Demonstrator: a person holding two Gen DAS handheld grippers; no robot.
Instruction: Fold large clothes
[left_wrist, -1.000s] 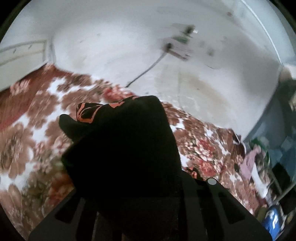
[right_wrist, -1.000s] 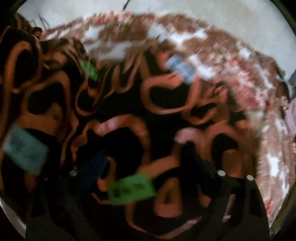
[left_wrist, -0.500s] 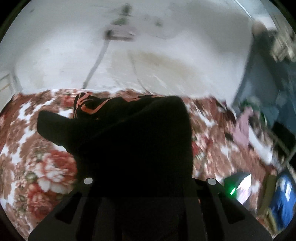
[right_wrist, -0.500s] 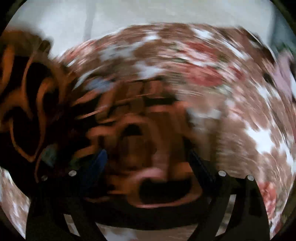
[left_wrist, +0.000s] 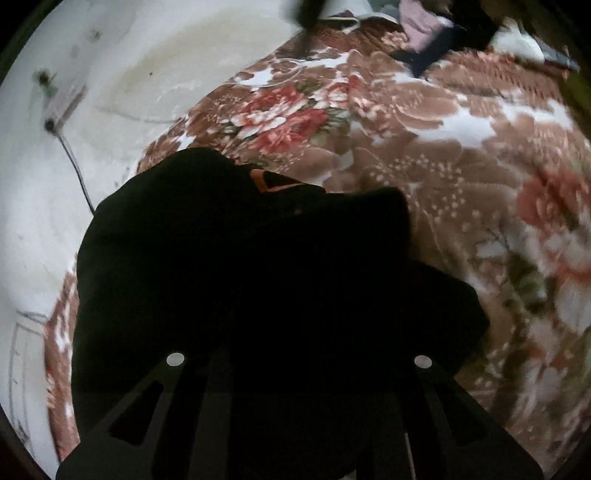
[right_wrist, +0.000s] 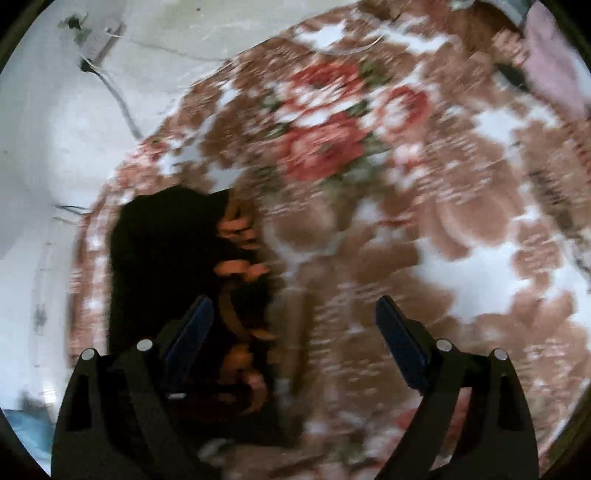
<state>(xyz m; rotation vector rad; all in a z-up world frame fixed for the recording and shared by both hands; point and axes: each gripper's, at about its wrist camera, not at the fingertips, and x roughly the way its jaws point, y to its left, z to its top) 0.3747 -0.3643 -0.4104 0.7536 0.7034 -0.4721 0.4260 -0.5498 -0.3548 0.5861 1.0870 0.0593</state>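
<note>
Two grippers over the blanket (left_wrist: 461, 155): left gripper (left_wrist: 295, 387) stays clamped on the garment (left_wrist: 240, 277); right gripper (right_wrist: 295, 332), fingers apart, has cleared it. Fold unfinished.

No text, label or number is legible.

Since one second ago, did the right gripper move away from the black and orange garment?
Yes. The right gripper now hangs open over the floral blanket, and the black and orange garment, which filled this view before, lies off to its left.
</note>
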